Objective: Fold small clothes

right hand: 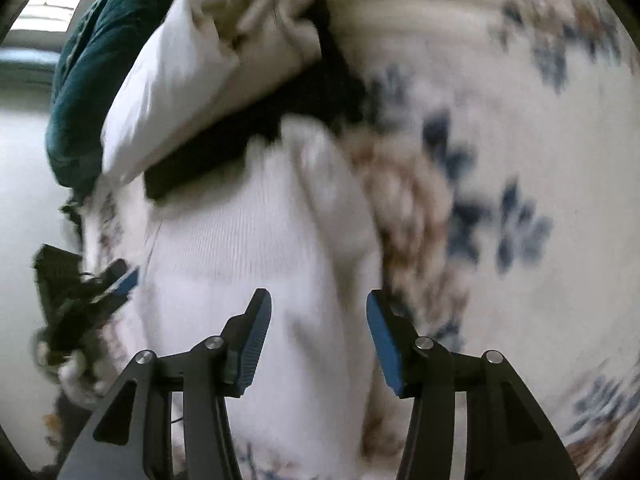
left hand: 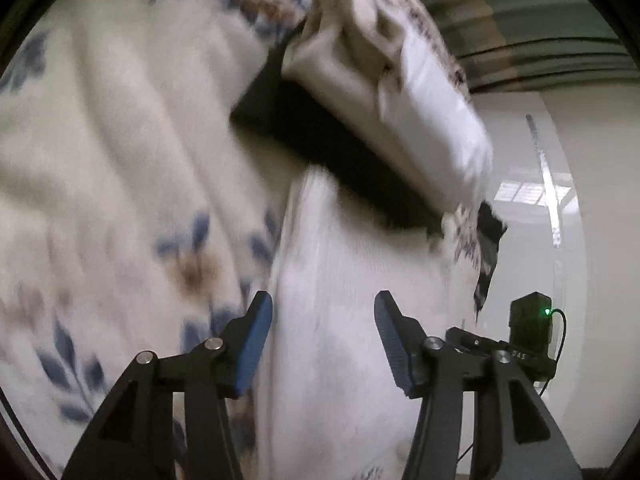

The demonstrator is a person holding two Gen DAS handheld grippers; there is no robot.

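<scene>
In the left wrist view, the left gripper (left hand: 323,336) points forward with its black fingers and blue ribbed pads (left hand: 256,344) spread apart, holding nothing. A white ribbed-knit small garment (left hand: 340,280) lies directly ahead, its cloth filling the gap between the pads; whether it touches them cannot be told through the blur. Beyond it sits a black folded cloth (left hand: 320,140) with a cream-white folded cloth (left hand: 400,80) stacked on top. All rest on a cream bedspread printed with blue and brown flowers (left hand: 100,160). At the right edge, a black device with a green light (left hand: 532,320) carries small lettering, too blurred to read.

In the right wrist view, the right gripper (right hand: 318,336) is likewise parted and empty, the same white garment (right hand: 260,260) ahead between its pads (right hand: 382,344). Farther off lie the black cloth (right hand: 240,140), the cream-white one (right hand: 200,80), and a dark teal cushion (right hand: 84,80) at upper left.
</scene>
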